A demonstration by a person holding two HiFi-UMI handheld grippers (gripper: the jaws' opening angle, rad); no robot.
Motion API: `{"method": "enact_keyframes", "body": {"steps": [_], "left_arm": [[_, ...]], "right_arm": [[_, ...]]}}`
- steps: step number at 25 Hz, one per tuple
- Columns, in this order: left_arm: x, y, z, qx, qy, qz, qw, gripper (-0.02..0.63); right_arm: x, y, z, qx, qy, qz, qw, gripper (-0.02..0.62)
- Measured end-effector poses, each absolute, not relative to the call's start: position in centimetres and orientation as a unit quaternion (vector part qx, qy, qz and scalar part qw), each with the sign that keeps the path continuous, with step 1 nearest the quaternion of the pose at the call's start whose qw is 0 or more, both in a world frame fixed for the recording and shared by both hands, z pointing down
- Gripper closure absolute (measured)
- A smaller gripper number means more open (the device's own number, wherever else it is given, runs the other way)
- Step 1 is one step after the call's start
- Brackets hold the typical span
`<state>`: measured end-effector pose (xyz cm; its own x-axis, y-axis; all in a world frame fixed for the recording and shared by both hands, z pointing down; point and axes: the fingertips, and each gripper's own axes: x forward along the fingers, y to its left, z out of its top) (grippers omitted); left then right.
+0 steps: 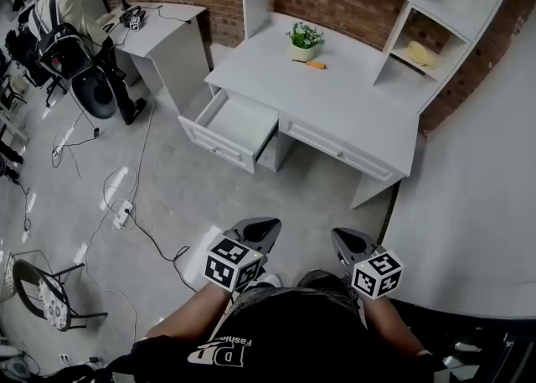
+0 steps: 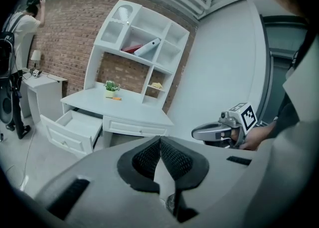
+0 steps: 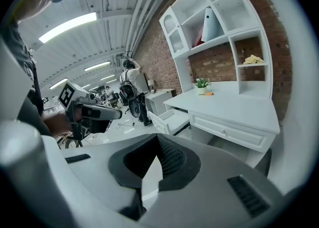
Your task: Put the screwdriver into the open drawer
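An orange screwdriver [image 1: 316, 64] lies on the white desk [image 1: 352, 109] beside a small potted plant [image 1: 303, 38]. The desk's left drawer [image 1: 230, 126] is pulled out and looks empty. Both grippers are held in front of the person's body, well short of the desk, over the floor. My left gripper [image 1: 261, 227] is shut with nothing in it, and so is my right gripper [image 1: 342, 237]. In the left gripper view the jaws [image 2: 159, 139] meet, with the screwdriver [image 2: 116, 98] and drawer [image 2: 75, 127] far off. The right gripper view shows its jaws [image 3: 158, 137] together and the screwdriver [image 3: 208, 93] in the distance.
A white hutch with shelves [image 1: 419, 4] stands on the desk against the brick wall. A white wall [image 1: 477, 205] runs along the right. A person [image 1: 71, 4] stands by a small side table [image 1: 163, 25] at upper left. Cables and a power strip [image 1: 123, 214] lie on the floor, and a chair [image 1: 46, 293] stands at lower left.
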<state>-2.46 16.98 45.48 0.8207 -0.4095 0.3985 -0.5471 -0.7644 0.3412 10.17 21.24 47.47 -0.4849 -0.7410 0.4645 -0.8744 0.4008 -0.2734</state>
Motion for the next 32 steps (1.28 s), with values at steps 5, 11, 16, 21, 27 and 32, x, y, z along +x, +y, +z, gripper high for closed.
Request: {"method": "enact_keyframes", "body": {"steps": [5,11,16,21,27,32], "left_arm": [[-1.7,14.4,46.6,0.924,-0.256,0.163,0.232,0.588],[-0.4,9.4,47.1,0.916,-0.28,0.168,0.233,0.588],[1.6,3.4,46.7,0.905,-0.315,0.168,0.232,0.588],[4.4,-3.0,46.0,0.893,-0.349,0.159,0.234,0.588],[7.7,-9.1,45.2,0.884,-0.379,0.156,0.225,0.588],[9.2,-11.4,45.6,0.875,-0.395,0.161,0.231,0.588]], "right_arm": [[10.9,18.1,48.2,0.482,-0.827,0.256,0.134,0.591],[12.2,12.2,48.9,0.462,-0.839,0.258,0.129,0.591],[14.5,4.8,48.8,0.432,-0.857,0.25,0.128,0.591],[17.3,-2.3,48.2,0.405,-0.873,0.238,0.13,0.591],[20.4,-8.1,48.6,0.374,-0.887,0.235,0.136,0.591],[21.7,-10.9,49.7,0.356,-0.892,0.243,0.138,0.591]]}}
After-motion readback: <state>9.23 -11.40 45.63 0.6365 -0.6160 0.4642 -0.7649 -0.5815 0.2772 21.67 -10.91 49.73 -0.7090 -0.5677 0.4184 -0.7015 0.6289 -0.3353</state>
